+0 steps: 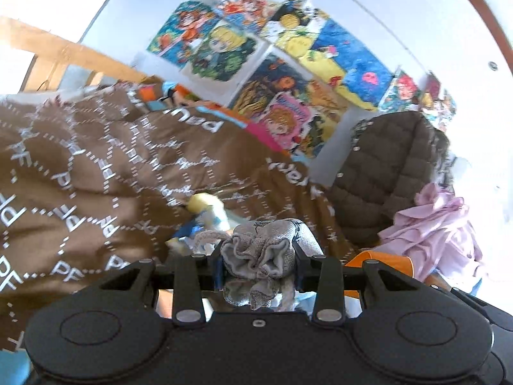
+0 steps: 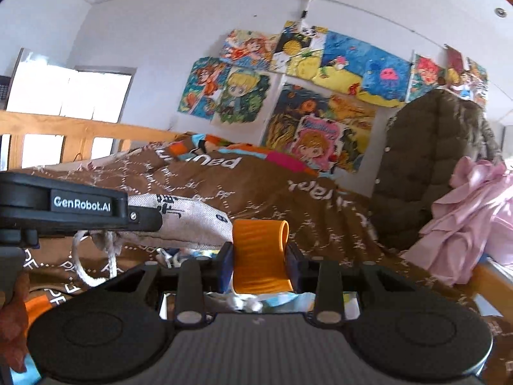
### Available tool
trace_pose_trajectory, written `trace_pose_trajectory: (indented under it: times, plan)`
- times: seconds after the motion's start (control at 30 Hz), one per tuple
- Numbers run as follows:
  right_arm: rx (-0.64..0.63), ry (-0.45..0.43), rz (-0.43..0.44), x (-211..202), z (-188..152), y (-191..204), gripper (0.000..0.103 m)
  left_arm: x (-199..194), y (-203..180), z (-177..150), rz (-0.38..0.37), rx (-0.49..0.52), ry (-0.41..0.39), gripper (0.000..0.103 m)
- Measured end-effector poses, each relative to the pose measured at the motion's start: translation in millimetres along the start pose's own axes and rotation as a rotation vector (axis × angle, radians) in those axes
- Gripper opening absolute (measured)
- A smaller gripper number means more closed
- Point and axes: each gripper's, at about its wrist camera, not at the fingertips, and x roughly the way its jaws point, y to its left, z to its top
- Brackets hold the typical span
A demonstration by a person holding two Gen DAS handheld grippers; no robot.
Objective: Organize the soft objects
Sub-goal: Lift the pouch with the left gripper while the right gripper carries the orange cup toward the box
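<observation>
My left gripper [image 1: 258, 258] is shut on the bunched mouth of a grey-beige drawstring bag [image 1: 272, 243], and a white cord [image 1: 205, 237] trails from the bag. The right wrist view shows the same bag [image 2: 192, 221] stretched level from the left gripper's black housing [image 2: 80, 205]. My right gripper [image 2: 259, 258] is shut on an orange loop-shaped strap [image 2: 258, 240] at the bag's other end. Both grippers are held above a brown quilt [image 1: 96, 166]. A small yellow, white and blue soft toy [image 1: 206, 213] lies on the quilt just beyond the bag.
A dark olive quilted jacket [image 2: 426, 166] and a pink garment [image 2: 471, 211] are piled at the right end of the bed. A wooden bed rail [image 2: 80, 128] runs along the far left. Colourful drawings [image 2: 320, 73] cover the white wall behind.
</observation>
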Motion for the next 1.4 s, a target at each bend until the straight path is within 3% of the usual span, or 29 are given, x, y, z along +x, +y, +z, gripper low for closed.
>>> trace_pose_trajectory:
  times: [0.23, 0.43, 0.7, 0.9, 1.17, 1.4]
  plan:
    - [0.078, -0.058, -0.051, -11.6, 6.8, -45.4, 0.038, 1.1, -44.3, 6.5, -0.05, -0.039, 0.012, 0.04]
    - [0.16, -0.073, -0.077, 1.2, 1.1, -85.4, 0.038, 22.3, -78.7, 8.6, -0.073, -0.013, 0.023, 0.04]
    - [0.321, -0.092, -0.065, 54.2, -4.4, -137.2, 0.038, 85.9, -97.3, 13.5, -0.079, -0.015, 0.081, 0.04]
    - [0.348, -0.09, -0.056, 95.8, -21.9, -157.6, 0.039, 146.8, -106.5, 22.2, -0.079, 0.04, 0.101, 0.04]
    - [0.423, 0.02, 0.004, 147.4, -54.7, -169.9, 0.039, 214.7, -107.6, 16.7, -0.059, 0.078, 0.147, 0.04]
    - [0.42, 0.144, 0.047, 170.5, -69.9, -166.9, 0.04, 245.9, -96.6, -1.1, 0.025, 0.082, 0.225, 0.04]
